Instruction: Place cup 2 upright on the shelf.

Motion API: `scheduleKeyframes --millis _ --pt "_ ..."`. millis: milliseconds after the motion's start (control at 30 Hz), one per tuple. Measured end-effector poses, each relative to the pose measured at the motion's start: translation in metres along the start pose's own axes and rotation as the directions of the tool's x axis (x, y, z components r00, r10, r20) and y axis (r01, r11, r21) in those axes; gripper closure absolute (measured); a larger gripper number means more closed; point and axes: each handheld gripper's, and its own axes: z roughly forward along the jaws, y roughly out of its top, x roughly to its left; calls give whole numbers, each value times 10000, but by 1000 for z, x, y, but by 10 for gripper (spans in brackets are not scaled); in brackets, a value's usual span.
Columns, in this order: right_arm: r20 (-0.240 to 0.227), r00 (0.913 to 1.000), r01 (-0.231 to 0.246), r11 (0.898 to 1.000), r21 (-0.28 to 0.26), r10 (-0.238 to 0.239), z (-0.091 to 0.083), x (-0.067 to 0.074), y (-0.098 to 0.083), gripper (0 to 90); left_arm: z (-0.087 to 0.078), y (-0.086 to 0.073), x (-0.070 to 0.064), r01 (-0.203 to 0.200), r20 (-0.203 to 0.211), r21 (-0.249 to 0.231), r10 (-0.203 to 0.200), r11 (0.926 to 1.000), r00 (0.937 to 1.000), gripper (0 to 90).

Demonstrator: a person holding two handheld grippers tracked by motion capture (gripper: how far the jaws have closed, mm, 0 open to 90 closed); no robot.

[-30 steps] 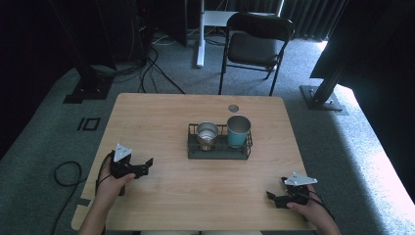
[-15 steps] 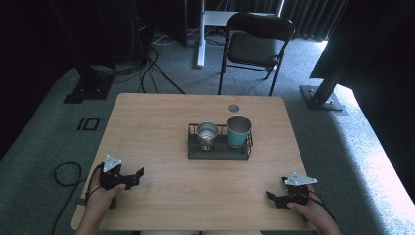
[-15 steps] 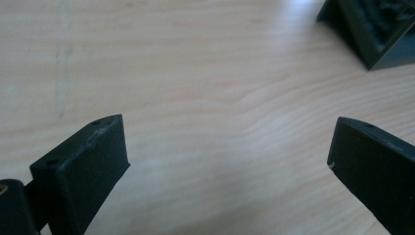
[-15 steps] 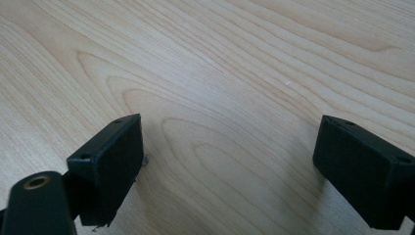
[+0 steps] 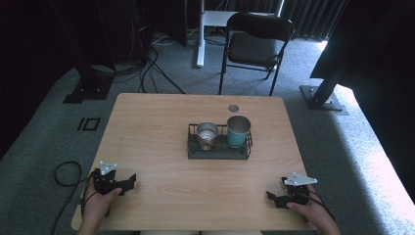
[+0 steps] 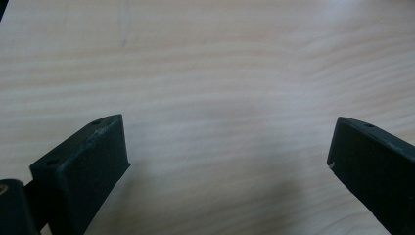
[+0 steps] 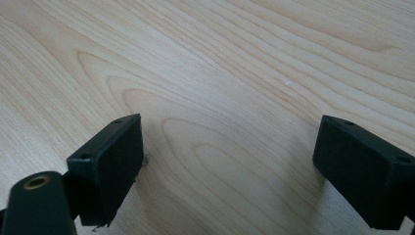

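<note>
The rack [image 5: 219, 149] stands mid-table [image 5: 147, 127], ahead of and between both grippers' jaws; two cups [image 5: 207, 132] [image 5: 238, 130] stand side by side in it.

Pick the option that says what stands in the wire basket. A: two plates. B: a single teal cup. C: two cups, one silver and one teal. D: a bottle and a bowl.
C: the high view shows a silver cup and a teal cup standing side by side in the basket.

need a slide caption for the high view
Open left gripper and right gripper rest at the table's near corners, wire basket between.
</note>
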Motion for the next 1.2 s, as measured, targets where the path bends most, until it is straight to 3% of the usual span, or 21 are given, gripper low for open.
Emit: scheduleKeyframes --millis 67,267,500,667,800,833,900,967,1100,1133,1200 --pt "-1 10000 0 10000 0 0 0 0 0 110 1 -3 2 266 -108 140 -264 9995 9996 21" --pt "-1 10000 1 10000 1 -1 0 0 0 110 0 -6 5 459 -475 15 -458 9989 9978 21" --pt "0 10000 -2 10000 -1 2 0 0 0 110 3 -5 0 172 -1035 257 -145 9995 9945 21" --pt "-1 10000 0 10000 -2 0 0 0 0 110 5 -3 -2 486 -1304 185 -458 9986 9904 21" --pt "-1 10000 -4 10000 -2 4 0 0 0 111 7 -1 -2 786 -1576 136 -755 9968 9846 21" --pt "-2 10000 0 10000 -1 0 0 0 0 110 8 0 -3 965 -1791 134 -926 9952 9795 21" --pt "-2 10000 0 10000 -1 0 0 0 0 110 9 1 -3 1013 -1818 94 -979 9948 9784 21" --pt "-1 10000 0 10000 -1 0 0 0 0 110 11 2 -4 1237 -2020 41 -1203 9923 9720 21" --pt "-2 10000 0 10000 -2 0 0 0 0 110 11 2 -5 1365 -2141 36 -1326 9906 9678 20" --pt "-1 10000 -1 10000 -2 1 0 0 0 110 11 2 -5 1518 -2290 32 -1471 9884 9623 17" --pt "-1 10000 -2 10000 -3 2 0 0 0 110 11 2 -5 1518 -2290 32 -1471 9884 9623 13"
